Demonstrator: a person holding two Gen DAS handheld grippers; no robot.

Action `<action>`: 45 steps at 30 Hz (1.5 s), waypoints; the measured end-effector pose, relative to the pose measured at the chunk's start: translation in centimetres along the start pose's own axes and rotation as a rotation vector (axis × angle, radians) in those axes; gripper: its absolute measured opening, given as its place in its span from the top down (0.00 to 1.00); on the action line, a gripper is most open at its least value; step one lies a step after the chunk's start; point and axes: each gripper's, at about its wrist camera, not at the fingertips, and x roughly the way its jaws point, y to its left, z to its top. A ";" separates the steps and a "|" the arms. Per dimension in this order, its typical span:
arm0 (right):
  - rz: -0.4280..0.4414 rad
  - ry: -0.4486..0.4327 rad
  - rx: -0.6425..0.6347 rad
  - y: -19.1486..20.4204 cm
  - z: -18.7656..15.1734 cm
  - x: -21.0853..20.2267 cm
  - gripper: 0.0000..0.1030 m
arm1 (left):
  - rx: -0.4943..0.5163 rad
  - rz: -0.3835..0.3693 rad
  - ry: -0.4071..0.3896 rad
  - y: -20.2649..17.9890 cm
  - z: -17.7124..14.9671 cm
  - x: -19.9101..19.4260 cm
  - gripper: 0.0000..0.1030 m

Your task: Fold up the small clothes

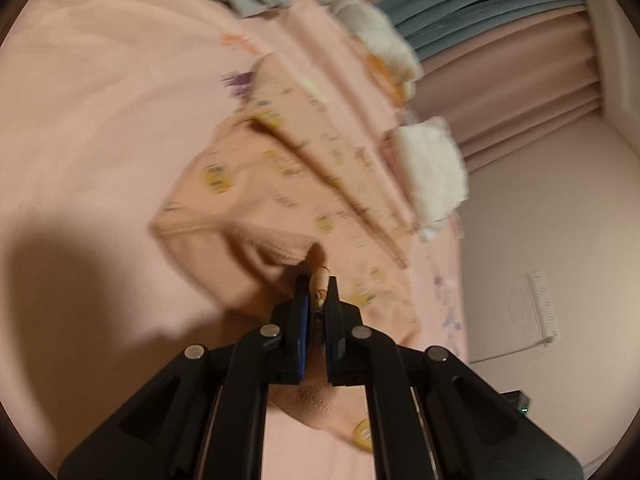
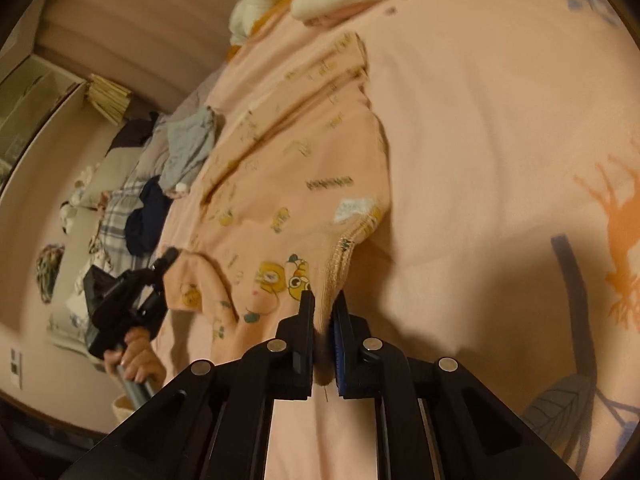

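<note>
Printed cotton garment (image 2: 280, 216) soft, matt; bedsheet (image 2: 480, 140) smooth cloth

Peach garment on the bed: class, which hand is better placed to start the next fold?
Probably neither alone. The left gripper is shut on one edge of the peach garment. The right gripper pinches the ribbed hem. Both already grip cloth, so they would likely lift together.

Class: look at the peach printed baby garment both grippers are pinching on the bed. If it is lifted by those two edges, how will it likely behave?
The garment will probably sag between the grippers: it already creases and folds. It looks thin, so likely light. Its ribbed hem seems to bunch, giving some grip.
</note>
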 end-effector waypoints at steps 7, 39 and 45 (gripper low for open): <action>-0.002 0.005 0.031 -0.5 -0.4 0.5 0.89 | -0.078 0.073 0.080 2.6 -1.0 -3.1 0.54; 0.111 -0.187 -0.025 3.9 20.0 2.9 0.92 | 0.093 0.080 -0.065 -5.8 14.6 3.8 0.91; -0.225 -0.092 0.068 -1.1 26.3 13.3 0.91 | 0.041 0.322 0.015 -0.8 20.2 13.4 0.90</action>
